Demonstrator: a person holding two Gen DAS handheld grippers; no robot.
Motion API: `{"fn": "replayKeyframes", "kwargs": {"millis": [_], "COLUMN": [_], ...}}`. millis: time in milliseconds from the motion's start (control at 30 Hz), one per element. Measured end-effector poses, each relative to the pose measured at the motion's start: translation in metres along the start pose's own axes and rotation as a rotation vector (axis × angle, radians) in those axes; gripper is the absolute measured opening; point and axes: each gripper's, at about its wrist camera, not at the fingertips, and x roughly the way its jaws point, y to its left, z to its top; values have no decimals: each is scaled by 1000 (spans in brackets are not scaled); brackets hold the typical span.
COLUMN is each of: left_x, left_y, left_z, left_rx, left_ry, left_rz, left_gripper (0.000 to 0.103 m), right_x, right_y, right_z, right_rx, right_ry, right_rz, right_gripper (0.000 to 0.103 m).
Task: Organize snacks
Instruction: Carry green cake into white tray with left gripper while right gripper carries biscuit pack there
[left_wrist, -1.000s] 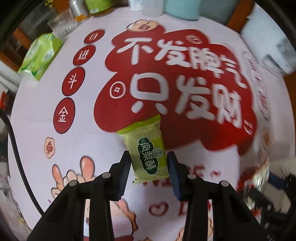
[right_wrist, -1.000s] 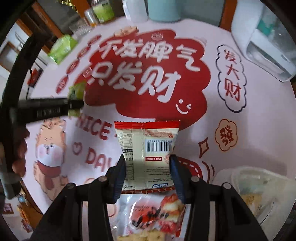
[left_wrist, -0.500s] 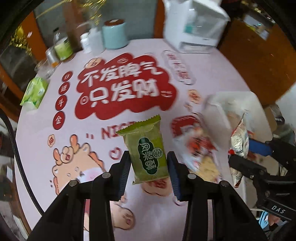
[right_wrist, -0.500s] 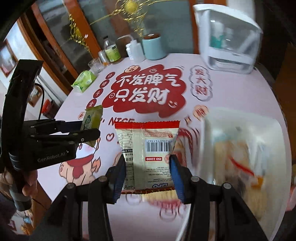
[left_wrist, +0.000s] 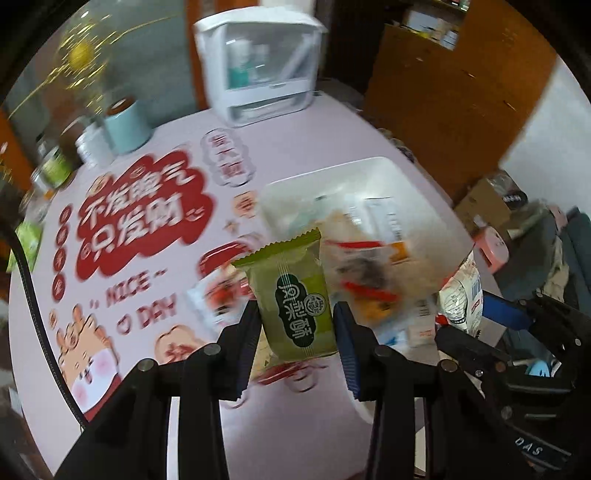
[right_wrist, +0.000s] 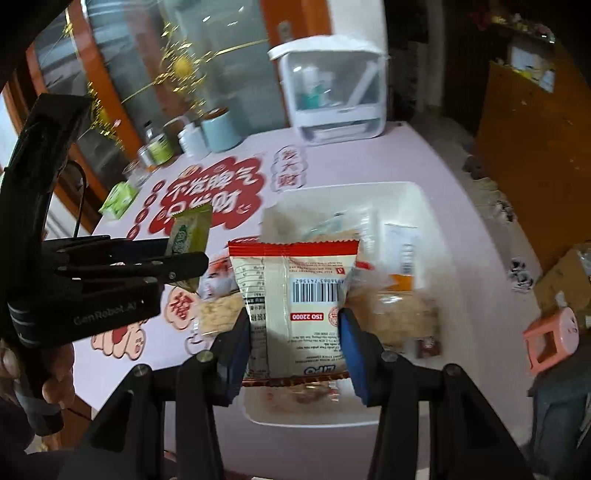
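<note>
My left gripper (left_wrist: 297, 325) is shut on a green snack packet (left_wrist: 295, 295) and holds it upright above the table, near the left rim of a white bin (left_wrist: 332, 177) that holds several snack packets. My right gripper (right_wrist: 293, 328) is shut on a white and red snack packet (right_wrist: 295, 295), barcode side up, above the near half of the white bin (right_wrist: 417, 192). The left gripper with its green packet (right_wrist: 188, 230) shows at the left of the right wrist view. The right gripper's packet (left_wrist: 463, 295) shows at the right of the left wrist view.
A loose snack packet (right_wrist: 218, 312) lies on the table left of the bin. A white clear-fronted cabinet (right_wrist: 332, 92), a light blue canister (right_wrist: 219, 129), jars and a green tissue pack (right_wrist: 120, 199) stand along the table's far side. A pink stool (right_wrist: 552, 338) stands on the floor at right.
Both grippers have risen and swung right with their packets held. The white bin has come into full view under and ahead of them.
</note>
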Motion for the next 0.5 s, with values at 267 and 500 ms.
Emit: {"fn": "replayKeyframes", "kwargs": {"millis": [267,500], "left_x": [4,10], "left_y": [-72,-109], "left_z": [37,65], "left_rx": [87,144], "left_ry": [-35,-68], "left_rz": [-30,6], "left_gripper": [39,39], "right_x": [-8,5], "right_y": [-51,-75], "right_z": [-10,-9], "right_rx": [58,94], "right_ry": [-13,14], "right_rz": [-67,-87], "right_gripper": [47,47]}}
